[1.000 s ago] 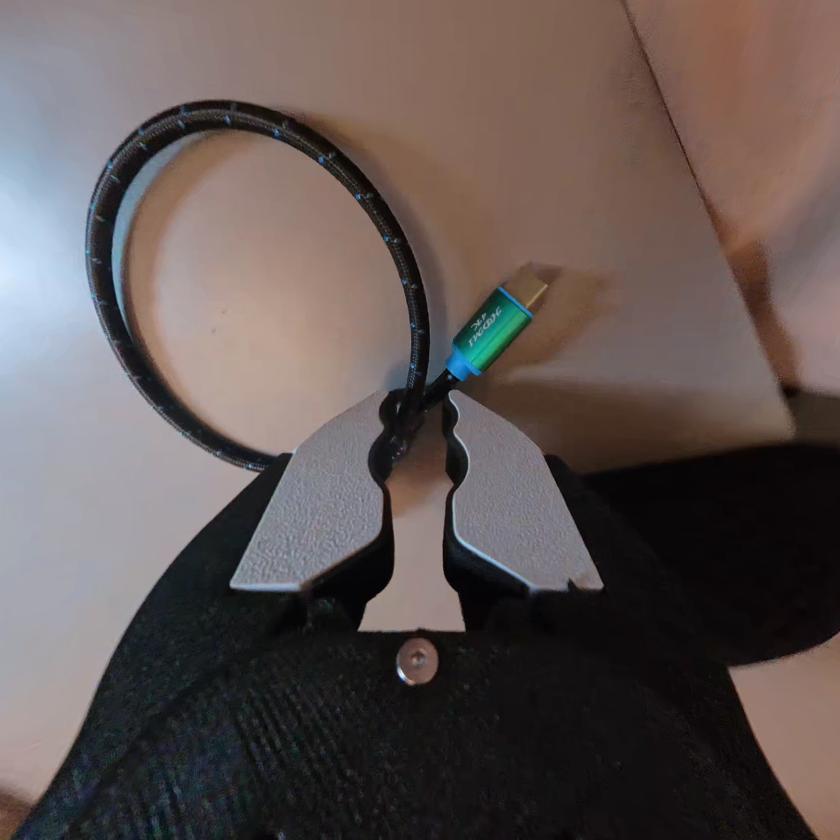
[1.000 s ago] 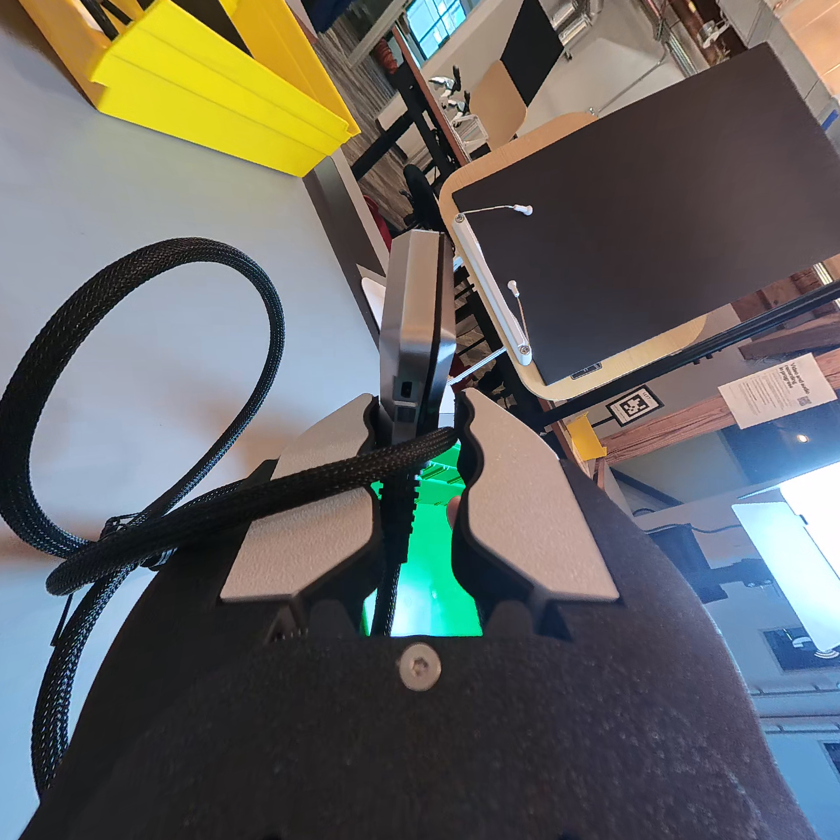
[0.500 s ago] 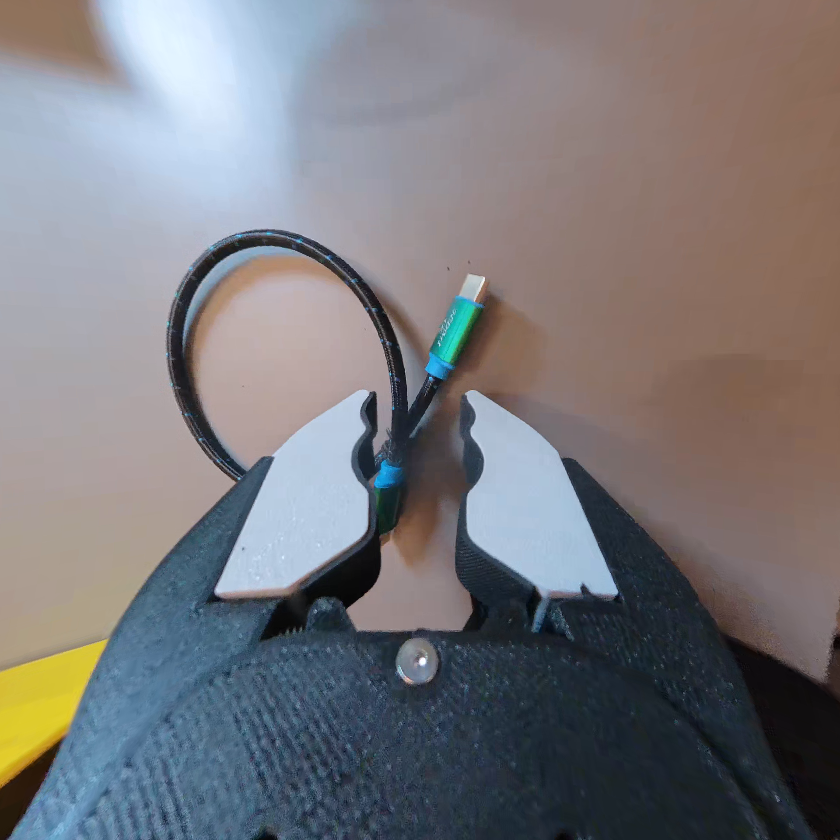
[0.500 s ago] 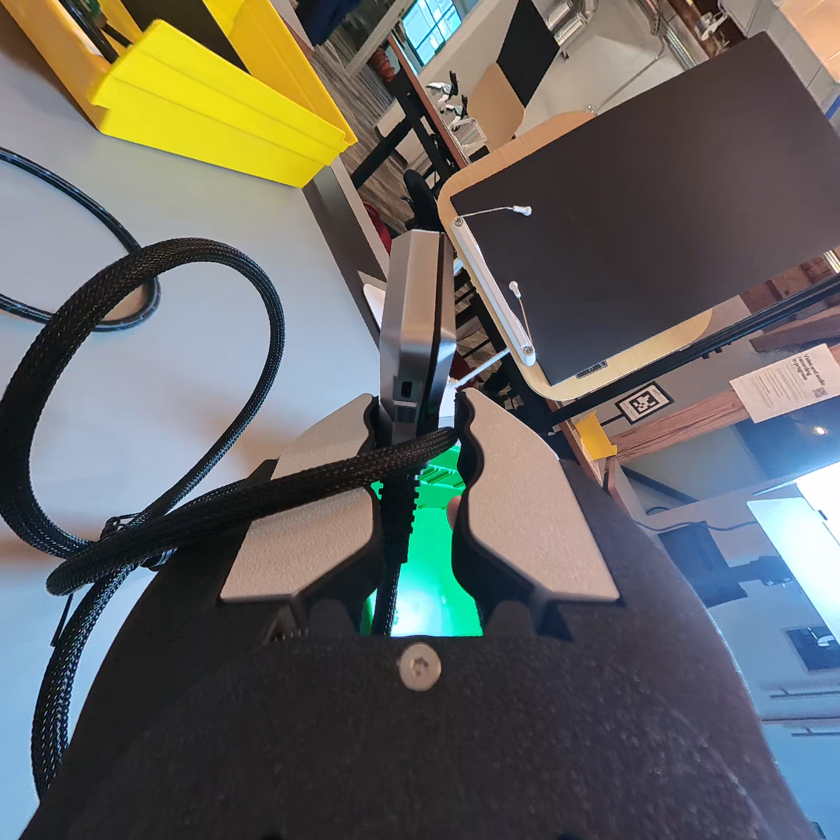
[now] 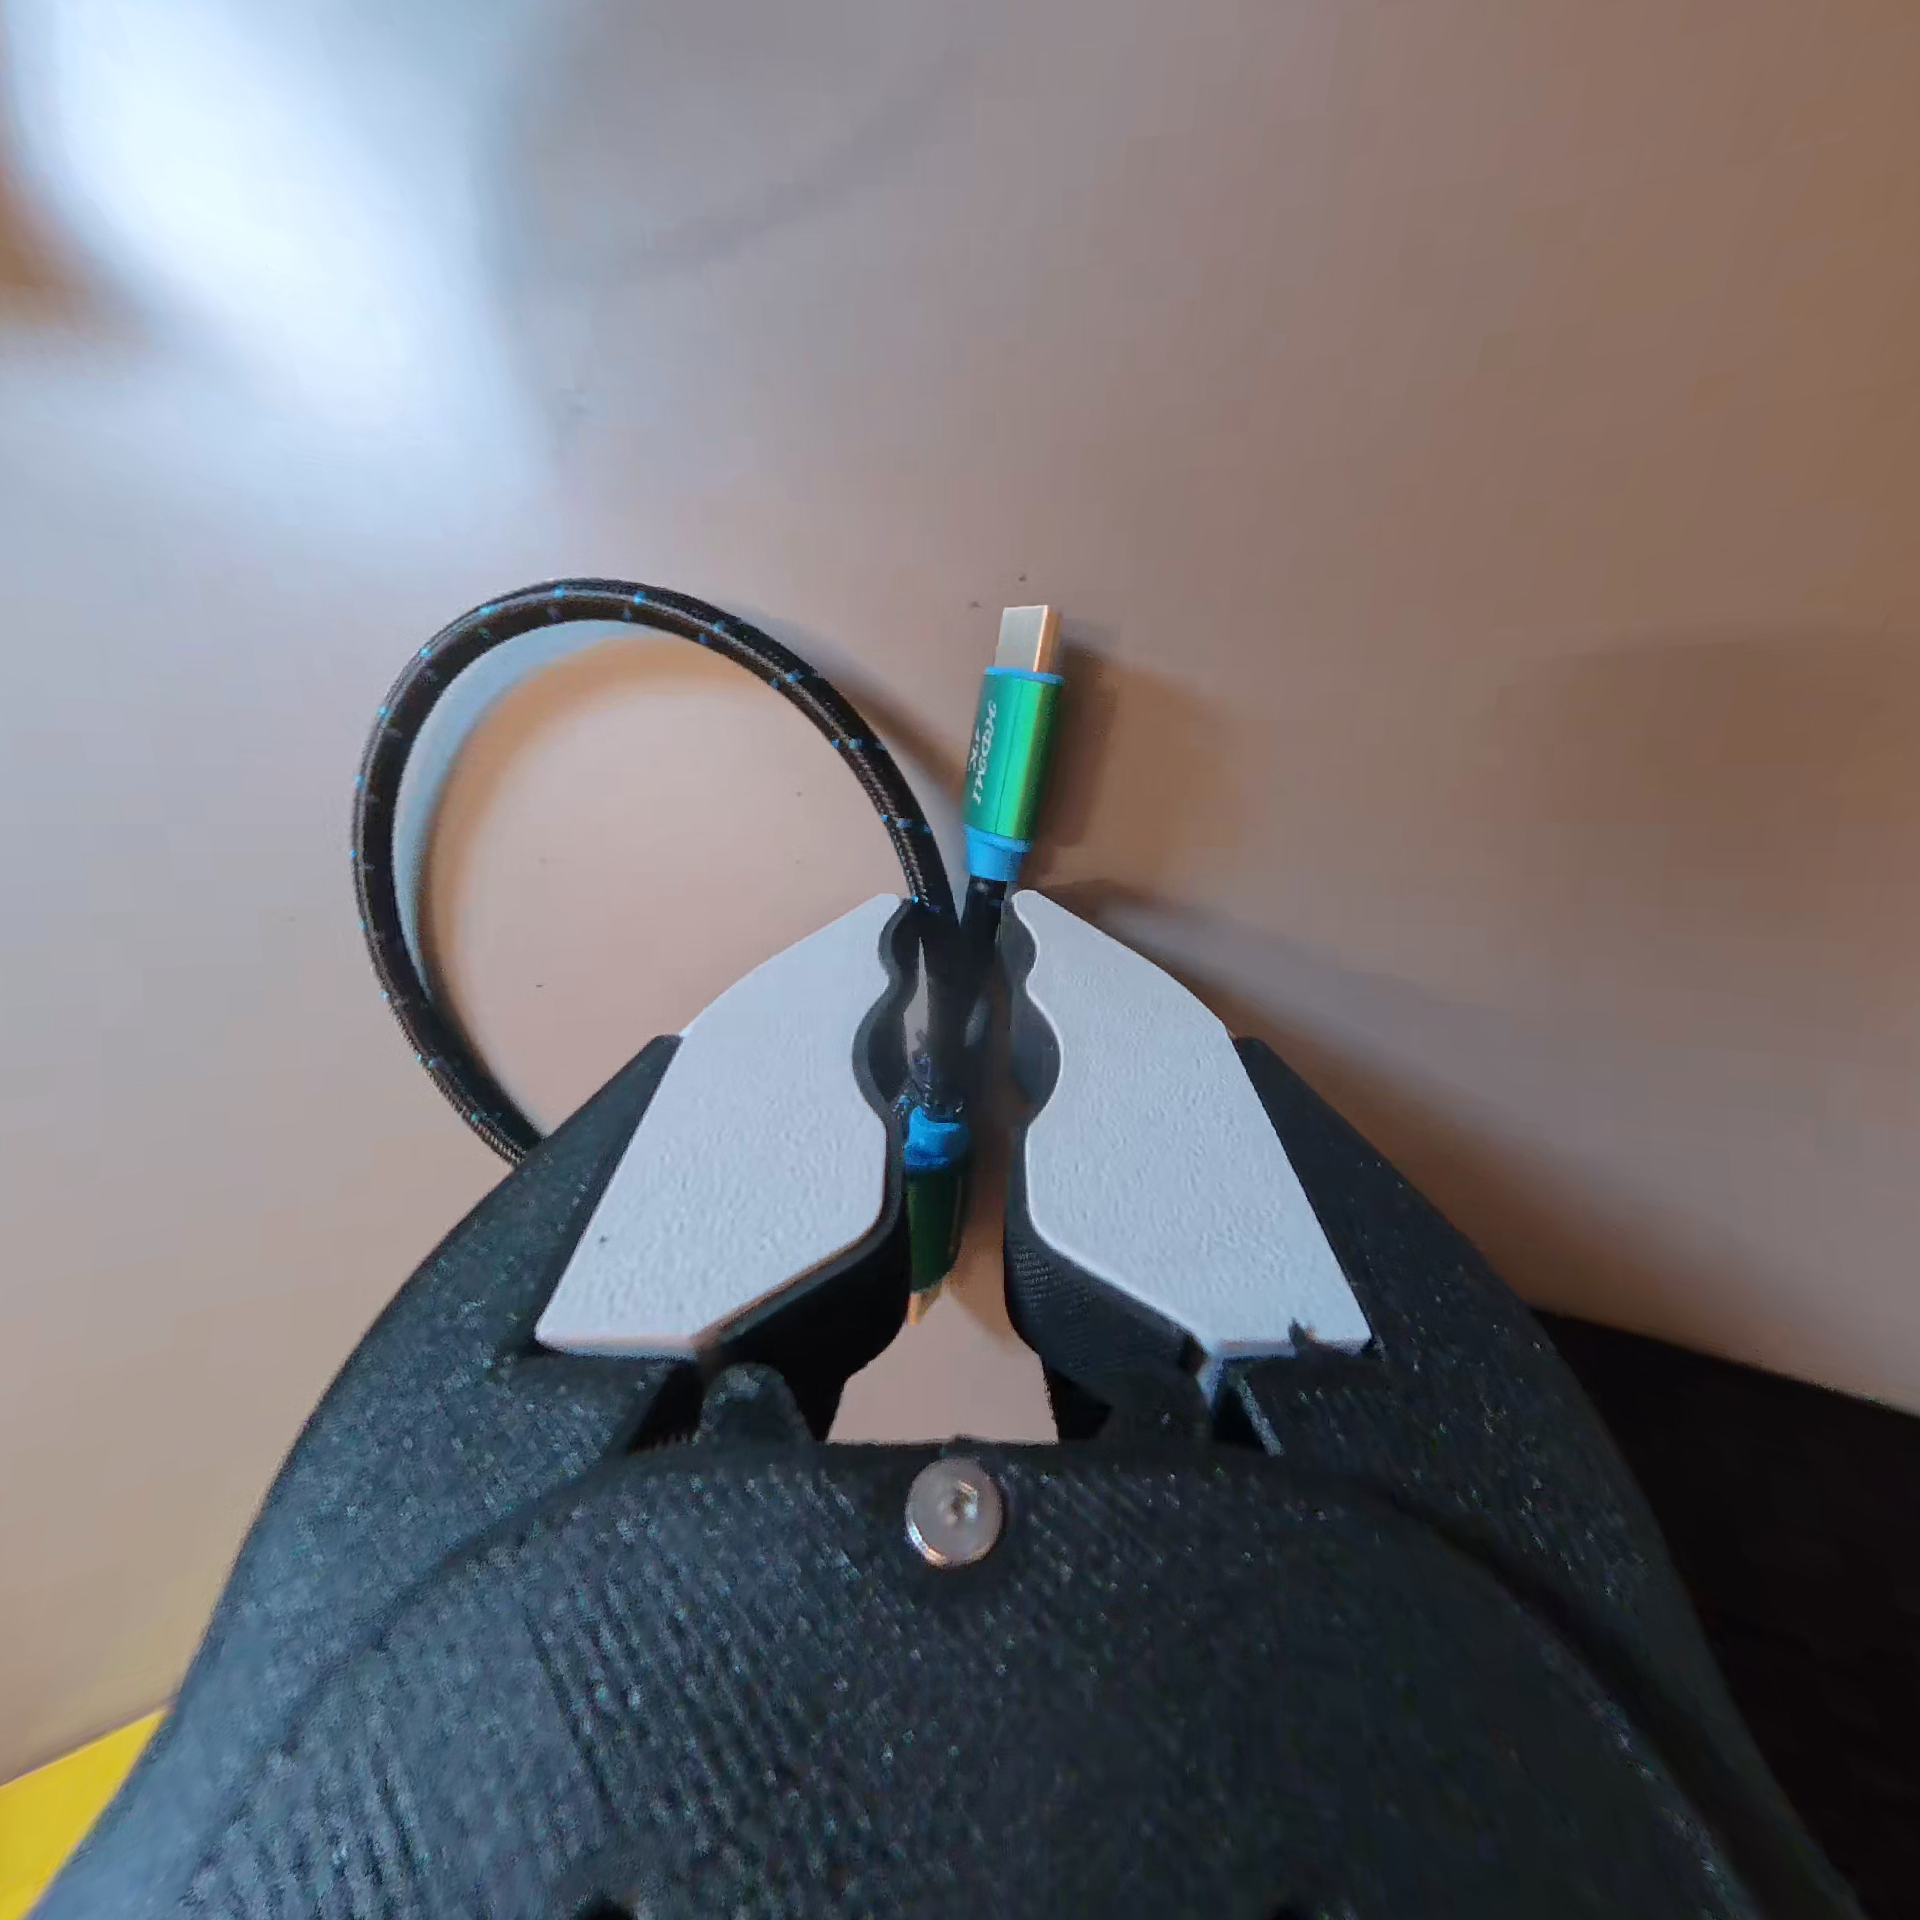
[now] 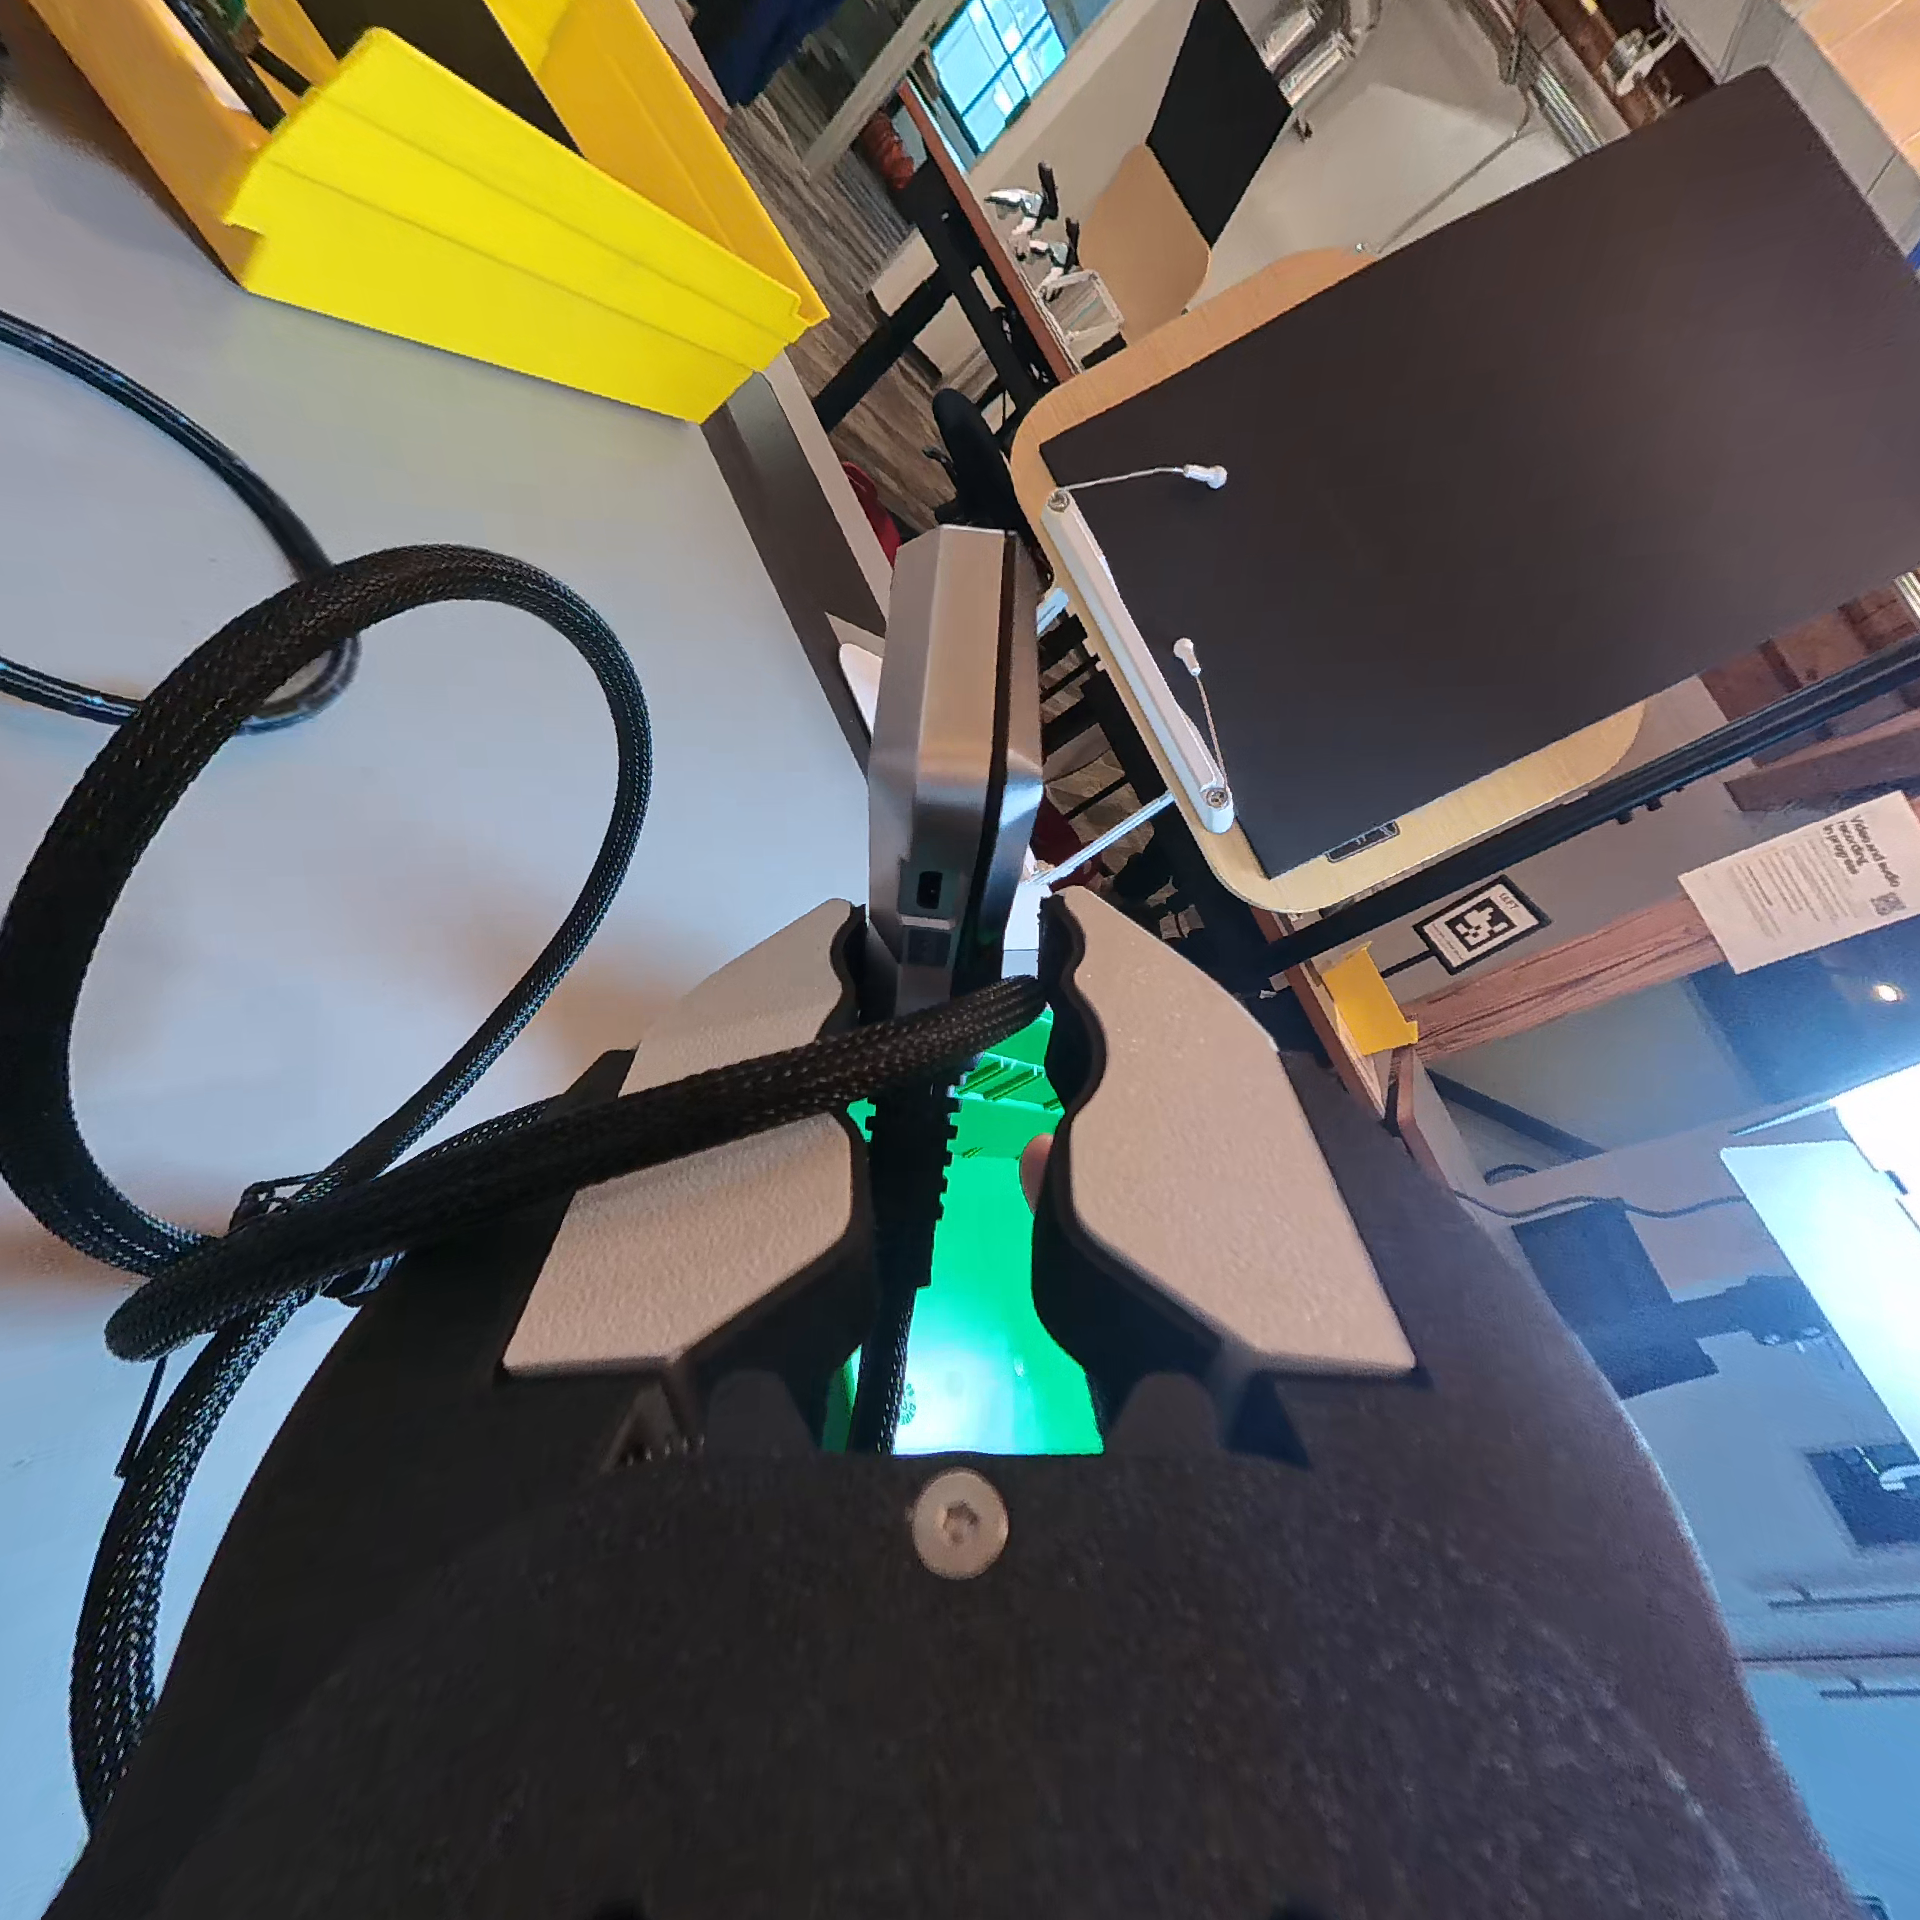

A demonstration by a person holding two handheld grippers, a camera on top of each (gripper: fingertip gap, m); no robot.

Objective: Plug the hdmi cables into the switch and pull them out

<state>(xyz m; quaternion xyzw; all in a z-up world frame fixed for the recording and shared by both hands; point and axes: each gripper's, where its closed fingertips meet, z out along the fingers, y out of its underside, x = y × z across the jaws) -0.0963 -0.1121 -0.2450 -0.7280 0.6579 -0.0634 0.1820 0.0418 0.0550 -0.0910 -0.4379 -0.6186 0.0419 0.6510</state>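
In the left wrist view a short black braided hdmi cable [image 5: 416,727] with blue flecks loops over the pale table [image 5: 1351,416]. One green plug [image 5: 1008,764] points away just past my left gripper [image 5: 961,914]. The other green plug [image 5: 932,1210] lies between the fingers, nearer the palm. The jaws are shut on the crossed cable strands at their tips. In the right wrist view my right gripper [image 6: 951,914] is shut on the grey metal switch [image 6: 940,707], held on edge above the table. A thick black braided cable [image 6: 582,665] loops left and lies across the left finger.
Yellow bins [image 6: 468,239] stand at the table's far left. A thin black cable [image 6: 208,457] lies on the table beside the loop. A green object [image 6: 987,1299] shows below the right fingers. A dark board [image 6: 1507,468] stands beyond the table edge. The gap from one gripper's tips to the other's is roughly 25 centimeters.
My left gripper's jaws have closed onto the braided cable, and the free green plug has swung more upright. My right gripper still holds the switch; its view shifted slightly, showing the thin cable.
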